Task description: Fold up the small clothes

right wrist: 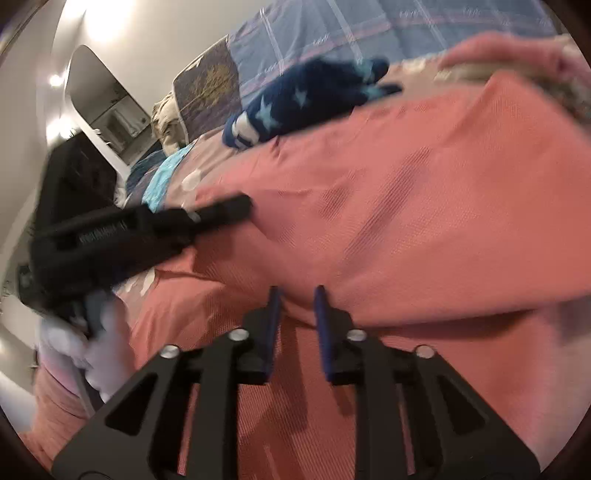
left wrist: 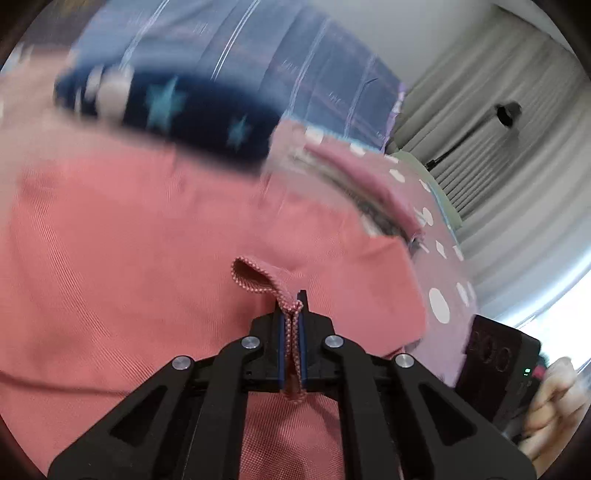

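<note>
Two jaws at work | left gripper (left wrist: pixel 292 325) pinching coral garment (left wrist: pixel 129 240) hem | right gripper (right wrist: pixel 297 314) parted around fold edge | next: close right, carry fold across bed (right wrist: pixel 332 33).

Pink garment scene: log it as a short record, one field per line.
garment: salmon-pink garment, spread over the bedding, partly lifted
left gripper: left gripper shut on a hem fold of the pink garment
right gripper: right gripper open, fingers either side of a fabric edge, not yet closed
other clothes: navy star-print piece lying beyond the pink one; polka-dot pink piece to its right
surface: blue plaid bedcover
image quality: motion blur in both views
</note>
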The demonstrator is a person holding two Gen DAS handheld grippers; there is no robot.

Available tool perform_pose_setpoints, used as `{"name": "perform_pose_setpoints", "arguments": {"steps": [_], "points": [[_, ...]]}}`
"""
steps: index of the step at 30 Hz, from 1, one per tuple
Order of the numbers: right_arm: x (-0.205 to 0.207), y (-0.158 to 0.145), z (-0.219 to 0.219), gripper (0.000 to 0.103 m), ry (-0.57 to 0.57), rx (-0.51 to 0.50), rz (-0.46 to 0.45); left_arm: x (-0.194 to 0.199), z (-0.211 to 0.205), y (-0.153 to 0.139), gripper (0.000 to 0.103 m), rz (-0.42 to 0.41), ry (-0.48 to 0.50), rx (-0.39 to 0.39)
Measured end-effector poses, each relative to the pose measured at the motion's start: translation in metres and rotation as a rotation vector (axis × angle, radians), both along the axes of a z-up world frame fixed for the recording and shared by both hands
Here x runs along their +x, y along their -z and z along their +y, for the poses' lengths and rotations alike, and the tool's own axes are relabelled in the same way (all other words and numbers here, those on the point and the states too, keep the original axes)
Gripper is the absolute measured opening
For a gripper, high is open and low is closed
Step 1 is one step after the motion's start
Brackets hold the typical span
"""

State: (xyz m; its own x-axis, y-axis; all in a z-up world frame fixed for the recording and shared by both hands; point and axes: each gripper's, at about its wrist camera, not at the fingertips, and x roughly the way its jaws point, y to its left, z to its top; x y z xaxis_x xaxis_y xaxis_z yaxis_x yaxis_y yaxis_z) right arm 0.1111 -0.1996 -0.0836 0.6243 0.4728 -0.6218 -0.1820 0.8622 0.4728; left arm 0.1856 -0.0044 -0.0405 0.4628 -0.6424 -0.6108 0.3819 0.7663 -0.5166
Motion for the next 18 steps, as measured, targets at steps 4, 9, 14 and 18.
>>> {"name": "perform_pose_setpoints", "arguments": {"steps": [4,9,14,18], "points": [[-0.028,-0.029,-0.020,0.041,0.019,-0.084,-0.098,-0.007,0.020,-0.056,0.005,-0.150,-0.026,0.069],[-0.028,0.005,-0.051,0.037,0.125,-0.140,0.041,-0.002,0.063,-0.063,0.005,-0.229,-0.149,0.291],[-0.029,0.018,-0.061,0.036,0.146,-0.059,0.045,0.017,0.099,-0.006,0.013,-0.109,-0.231,0.436],[-0.030,0.015,-0.047,0.043,0.132,-0.141,0.028,0.015,0.112,0.013,0.029,-0.089,-0.330,0.516]]}}
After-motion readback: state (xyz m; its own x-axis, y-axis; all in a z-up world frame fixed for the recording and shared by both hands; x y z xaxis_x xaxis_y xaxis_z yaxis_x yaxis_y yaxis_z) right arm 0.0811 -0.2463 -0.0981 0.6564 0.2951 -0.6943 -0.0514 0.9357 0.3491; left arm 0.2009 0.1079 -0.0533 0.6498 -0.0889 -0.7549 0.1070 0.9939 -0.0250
